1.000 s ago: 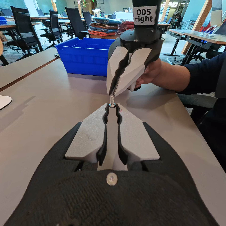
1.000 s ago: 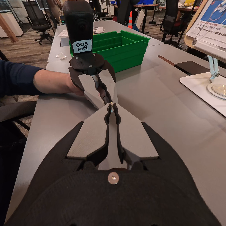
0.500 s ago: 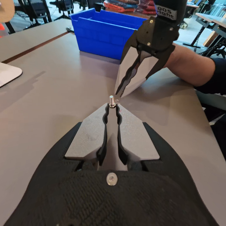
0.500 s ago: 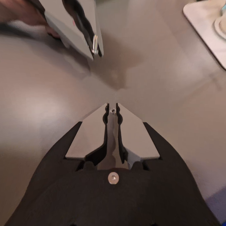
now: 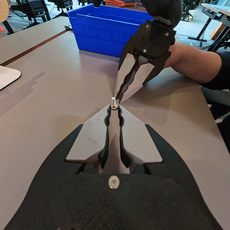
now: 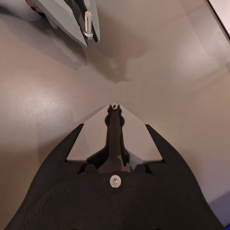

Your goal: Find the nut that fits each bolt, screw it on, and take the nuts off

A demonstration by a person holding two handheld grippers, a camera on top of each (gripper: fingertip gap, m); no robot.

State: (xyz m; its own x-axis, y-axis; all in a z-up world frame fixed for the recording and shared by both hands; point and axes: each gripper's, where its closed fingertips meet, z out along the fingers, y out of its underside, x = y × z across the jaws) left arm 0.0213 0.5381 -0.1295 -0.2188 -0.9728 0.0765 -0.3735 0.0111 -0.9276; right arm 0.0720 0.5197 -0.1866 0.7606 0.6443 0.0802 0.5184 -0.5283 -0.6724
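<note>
My left gripper [image 5: 114, 107] is shut on the hex head of a small silver bolt [image 5: 113, 102], whose threaded shaft stands up bare between the tips. My right gripper [image 6: 114, 106] is shut on a small silver nut [image 6: 114, 107] at its very tips. In the left wrist view the right gripper [image 5: 119, 101] points down, with the nut [image 5: 117, 100] just right of the bolt's shaft and apart from it. In the right wrist view the left gripper [image 6: 91, 43] and the bolt [image 6: 88, 23] are at the upper left, above the grey table [image 6: 161, 87].
A blue bin [image 5: 105, 33] stands on the table behind the grippers. A white pad [image 5: 7, 78] lies at the left edge of the left wrist view. A person's hand and dark sleeve [image 5: 194, 64] hold the right gripper. Office chairs and desks are in the background. The tips of one gripper are about 8 cm away from the tips of the other.
The right gripper has come off the bolt's shaft with the nut in its tips, tilted down toward the table and moved right of the bolt. The left gripper still holds the bolt.
</note>
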